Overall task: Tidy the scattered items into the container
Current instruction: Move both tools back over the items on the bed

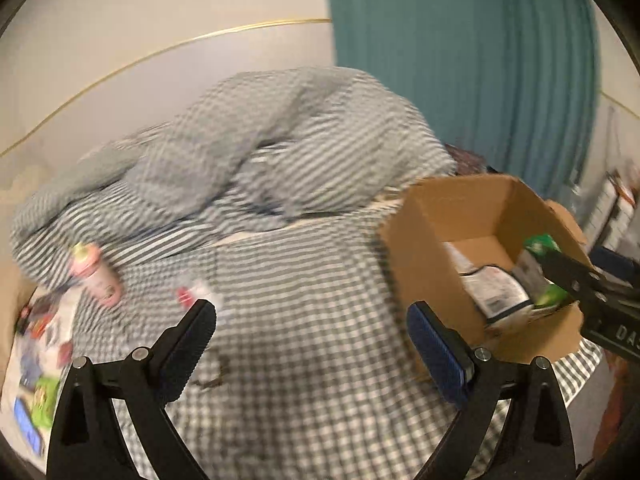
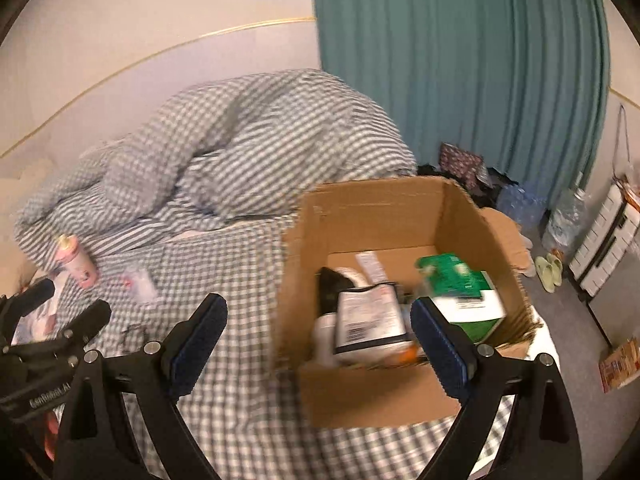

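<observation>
Pink bottle [image 1: 96, 274] is lying on the bed [image 1: 300, 340], up and left of the left tongs [image 1: 312, 320], long axis slanting; both tongs are standing spread, empty, right tongs [image 2: 320, 316] nearer the cardboard box [image 2: 360, 216].

Checked bedsheet [image 2: 248, 360] spread across bed; rumpled checked duvet [image 2: 256, 148] heaped at far side against pale wall [image 2: 140, 20]. Teal curtain [image 2: 460, 72] hanging at right. Water bottles [image 2: 520, 200], large jug [image 2: 566, 216], green slippers [image 2: 550, 270] and white drawer unit [image 2: 604, 248] on floor beyond bed.
</observation>
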